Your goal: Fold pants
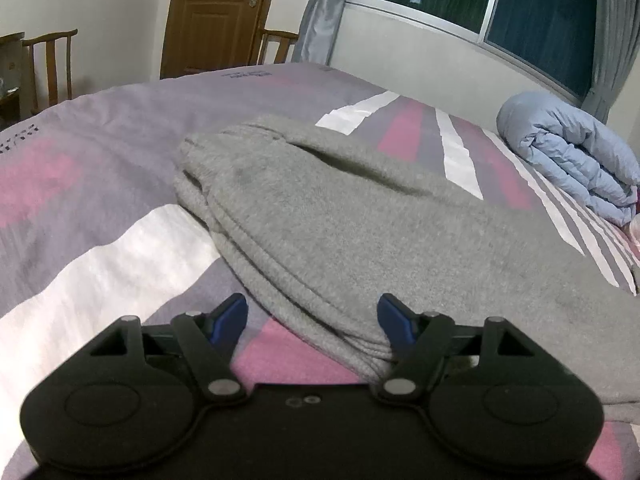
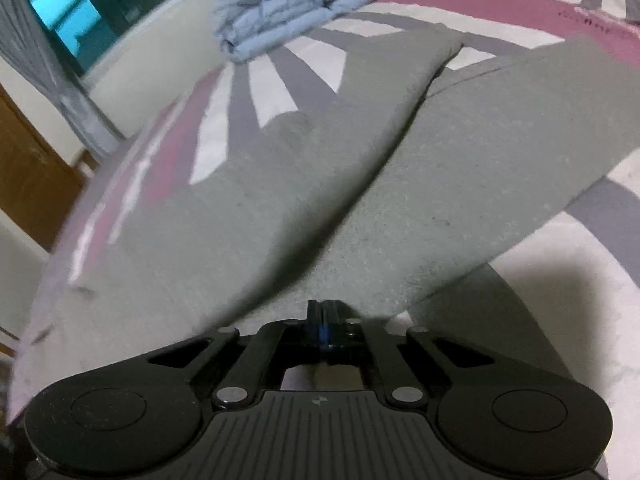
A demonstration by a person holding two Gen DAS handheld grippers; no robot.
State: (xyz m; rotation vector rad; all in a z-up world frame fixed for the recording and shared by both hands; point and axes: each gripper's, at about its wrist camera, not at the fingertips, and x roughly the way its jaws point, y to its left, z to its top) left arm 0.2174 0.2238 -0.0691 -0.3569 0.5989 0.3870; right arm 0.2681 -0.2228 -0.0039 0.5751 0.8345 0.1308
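Bedroom, night, one bed [image 1: 120,128] under a striped pink, grey and white cover.

Item 1: grey sweatpants [image 1: 340,216], lying on the cover, the ribbed waistband end bunched at the far left in my left view, both legs running away in my right view, one overlapping the other.

Item 2: my right gripper [image 2: 326,312], jaws pressed together at the pants' near edge; the fabric appears pinched between them, I judge to carry that edge over for a fold.

Item 3: my left gripper [image 1: 312,312], blue-tipped jaws spread wide, holding nothing, low over the cloth's folded edge, seemingly ready to take it.

Item 4: folded pale blue quilt [image 1: 572,156], well apart, near the window wall.

Item 5: wooden door [image 1: 216,12], chairs, curtained window beyond.
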